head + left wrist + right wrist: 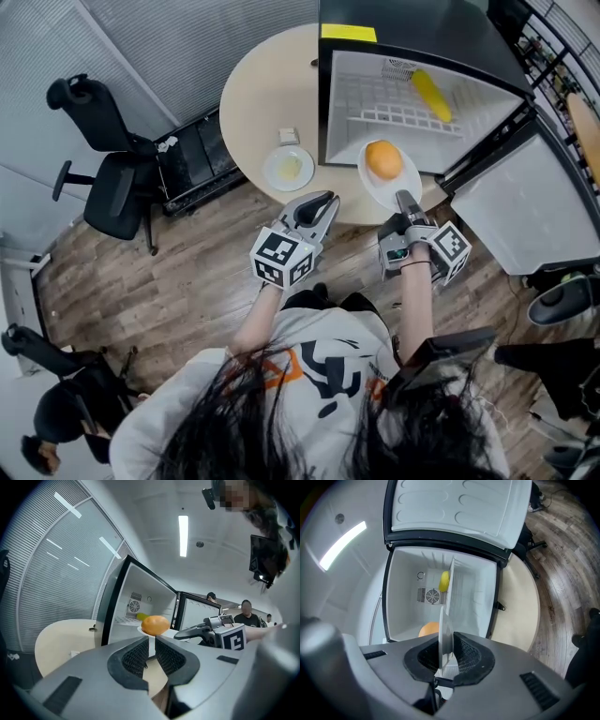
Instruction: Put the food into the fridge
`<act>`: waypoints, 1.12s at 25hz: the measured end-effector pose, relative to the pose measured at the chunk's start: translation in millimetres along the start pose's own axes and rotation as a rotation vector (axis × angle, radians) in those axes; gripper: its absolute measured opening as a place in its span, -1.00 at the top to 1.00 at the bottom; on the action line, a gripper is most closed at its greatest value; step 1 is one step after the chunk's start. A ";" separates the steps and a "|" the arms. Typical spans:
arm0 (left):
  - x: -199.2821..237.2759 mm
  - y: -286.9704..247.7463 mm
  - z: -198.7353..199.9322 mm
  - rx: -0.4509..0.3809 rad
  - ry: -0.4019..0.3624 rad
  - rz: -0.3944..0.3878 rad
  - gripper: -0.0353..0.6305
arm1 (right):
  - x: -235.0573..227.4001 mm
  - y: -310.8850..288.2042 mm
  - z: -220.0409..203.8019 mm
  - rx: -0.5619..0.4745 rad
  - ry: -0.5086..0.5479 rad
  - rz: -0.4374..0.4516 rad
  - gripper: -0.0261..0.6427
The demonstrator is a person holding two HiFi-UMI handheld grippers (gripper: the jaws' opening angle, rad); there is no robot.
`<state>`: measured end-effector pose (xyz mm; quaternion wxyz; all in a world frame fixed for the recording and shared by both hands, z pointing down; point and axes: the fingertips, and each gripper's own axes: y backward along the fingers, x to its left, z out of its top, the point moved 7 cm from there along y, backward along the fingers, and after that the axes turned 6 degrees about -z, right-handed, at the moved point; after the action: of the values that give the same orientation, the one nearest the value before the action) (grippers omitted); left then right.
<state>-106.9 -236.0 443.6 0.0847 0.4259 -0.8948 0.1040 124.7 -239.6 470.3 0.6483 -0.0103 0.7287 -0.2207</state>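
**Orange on its plate held at the fridge mouth**

The right gripper (405, 201) is clamped on the rim of a white plate (371, 187). It seems to hold the plate level so the orange (383, 159) cannot roll. The orange sits at the threshold of the open fridge (412, 28), not yet inside. The left gripper (317, 208) is empty, its fingers a narrow gap apart, probably just kept clear.

Count: one orange, two plates, and one yellow item (432, 95) on the shelf, possibly a banana. The second plate (272, 174) rests on the table (258, 94) and carries something pale.

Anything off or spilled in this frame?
Nothing spilled or damaged. One thing: the round orange fruit sits loose on the white plate, which the right gripper pinches only at its rim; it might roll.
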 end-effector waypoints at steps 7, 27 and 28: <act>4.6 3.8 2.3 -0.012 0.012 0.024 0.75 | 21.6 -17.0 14.5 -0.007 0.010 0.030 0.80; 30.1 -46.5 17.7 -0.014 0.012 0.123 0.75 | 50.8 -135.4 55.0 0.109 0.064 -0.014 0.80; 30.7 -48.5 18.2 -0.014 0.011 0.126 0.75 | 50.3 -138.1 54.6 0.114 0.058 -0.016 0.80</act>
<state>-89.4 -293.4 438.9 0.0862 0.3673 -0.9201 0.1051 131.0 -396.2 465.9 0.6248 0.0271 0.7332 -0.2671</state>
